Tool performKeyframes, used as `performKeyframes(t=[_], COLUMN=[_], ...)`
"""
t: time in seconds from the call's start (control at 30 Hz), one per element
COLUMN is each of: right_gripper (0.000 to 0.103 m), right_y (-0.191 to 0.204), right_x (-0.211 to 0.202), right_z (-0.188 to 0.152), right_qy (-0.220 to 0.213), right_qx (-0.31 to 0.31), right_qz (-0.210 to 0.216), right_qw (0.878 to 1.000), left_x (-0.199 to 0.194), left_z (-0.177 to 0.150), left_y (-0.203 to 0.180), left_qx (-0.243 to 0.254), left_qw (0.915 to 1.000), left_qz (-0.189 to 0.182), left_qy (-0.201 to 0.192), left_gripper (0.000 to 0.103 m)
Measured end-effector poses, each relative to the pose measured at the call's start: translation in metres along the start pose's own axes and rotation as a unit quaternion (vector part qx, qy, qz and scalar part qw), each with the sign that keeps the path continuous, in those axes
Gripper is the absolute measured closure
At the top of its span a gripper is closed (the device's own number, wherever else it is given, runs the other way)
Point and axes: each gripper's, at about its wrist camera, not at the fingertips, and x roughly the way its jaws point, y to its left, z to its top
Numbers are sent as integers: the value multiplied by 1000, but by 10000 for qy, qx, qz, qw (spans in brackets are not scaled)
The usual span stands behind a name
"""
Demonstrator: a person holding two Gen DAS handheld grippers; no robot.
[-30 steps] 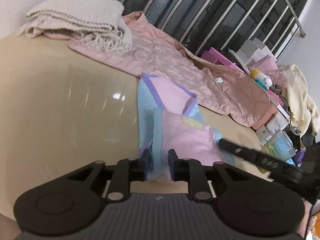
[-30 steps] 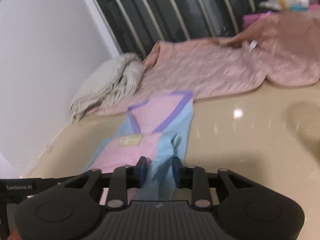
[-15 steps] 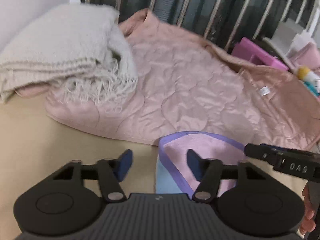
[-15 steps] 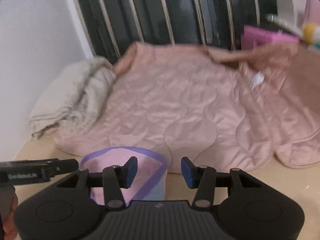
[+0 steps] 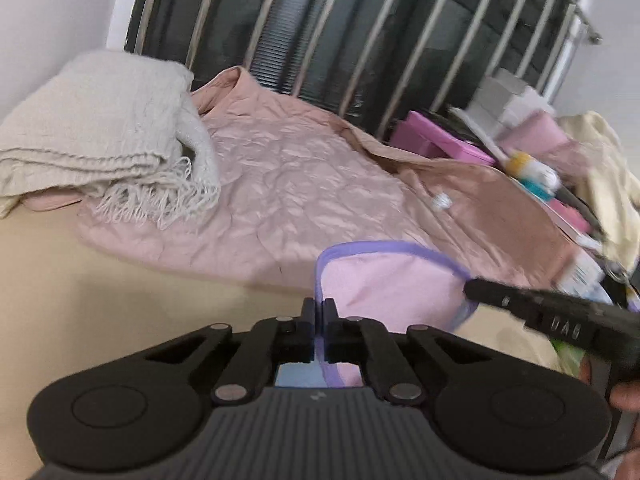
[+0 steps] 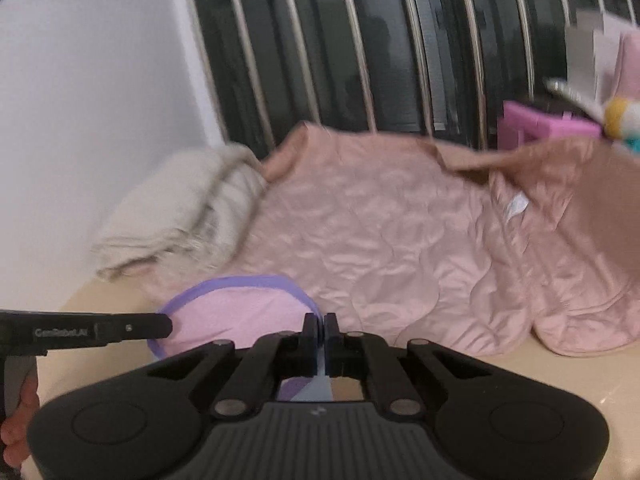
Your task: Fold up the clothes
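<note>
A small pink garment (image 5: 384,280) with purple trim and a light blue part lies on the beige table (image 5: 100,300), its rounded purple edge toward the pink quilt. My left gripper (image 5: 319,304) is shut on the garment's left purple edge. My right gripper (image 6: 319,320) is shut on the garment's (image 6: 236,312) right purple edge. Each gripper's black finger shows in the other's view, the right one (image 5: 520,300) and the left one (image 6: 120,328). The rest of the garment is hidden under the gripper bodies.
A pink quilted jacket (image 5: 300,192) spreads across the back of the table, a folded cream knit blanket (image 5: 92,140) on its left end. Pink boxes (image 5: 436,140), a toy and a cream cloth (image 5: 604,160) crowd the right. Metal railings (image 6: 360,40) stand behind.
Both grippers let go of the garment's near end, moved forward open to its far purple-trimmed end, and have now shut on that edge, one at each side.
</note>
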Motion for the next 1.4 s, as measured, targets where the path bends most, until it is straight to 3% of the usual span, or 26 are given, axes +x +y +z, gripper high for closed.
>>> performKeyframes(t=[0.1,0.2,0.23,0.27,0.3,0.33,0.4,0.47,0.57,0.77,0.87,0.93,1.0,1.13,1.27,1.4], right_gripper=[101,100,98,96,92,81,69,66,66,68,58,46,40,11,8,1], right_y=[2,2,3,4,6,7,8,8,12,36,39,37,35,34,34,17], right_x=[-39,-59,-64,-66,-70,-76,-92,-102,-95,-37,-36,-43,-50,-64,-68,-71], right_z=[-30,-70,-82,-94,-104,-110,-109,-97,-77,-92,-107,-107,-106,-106,-106,-106], right_qy=[-9,293,431,593,744,810,644,343,-14,393,397,221,46,-508,-763,-616], right_qx=[-14,-76,-107,-142,-197,-234,-216,-121,24,-168,-310,-278,-246,-229,-246,302], right_qz=[174,282,274,268,224,199,262,365,513,126,-136,-253,-370,-602,-702,-224], right_qw=[9998,9991,9986,9978,9968,9962,9973,9987,9987,9990,9986,9990,9990,9966,9943,9974], left_x=[-22,-34,-38,-44,-54,-67,-91,-100,-73,-17,-13,-15,-23,-34,-37,-40], left_z=[-39,-76,-86,-93,-98,-100,-95,-82,-67,-87,-101,-102,-101,-103,-106,-105], left_y=[-3,5,7,9,11,15,22,24,13,-17,-17,-15,-13,-19,-28,-23], left_qx=[156,-23,-96,-158,-244,-367,-607,-699,-616,7,197,174,91,55,422,136], left_qw=[9997,9991,9989,9987,9987,9986,9971,9962,9977,9985,9948,9932,9932,9912,9882,9922], left_qz=[172,291,296,243,91,-131,-460,-486,-112,536,997,1153,1160,1243,1338,1064], left_qy=[93,295,352,410,446,364,27,-192,-260,93,78,33,-71,-446,-621,-642], left_gripper=[100,98,92,72,62,51,44,33,32,32,25,23,21,1,0,0])
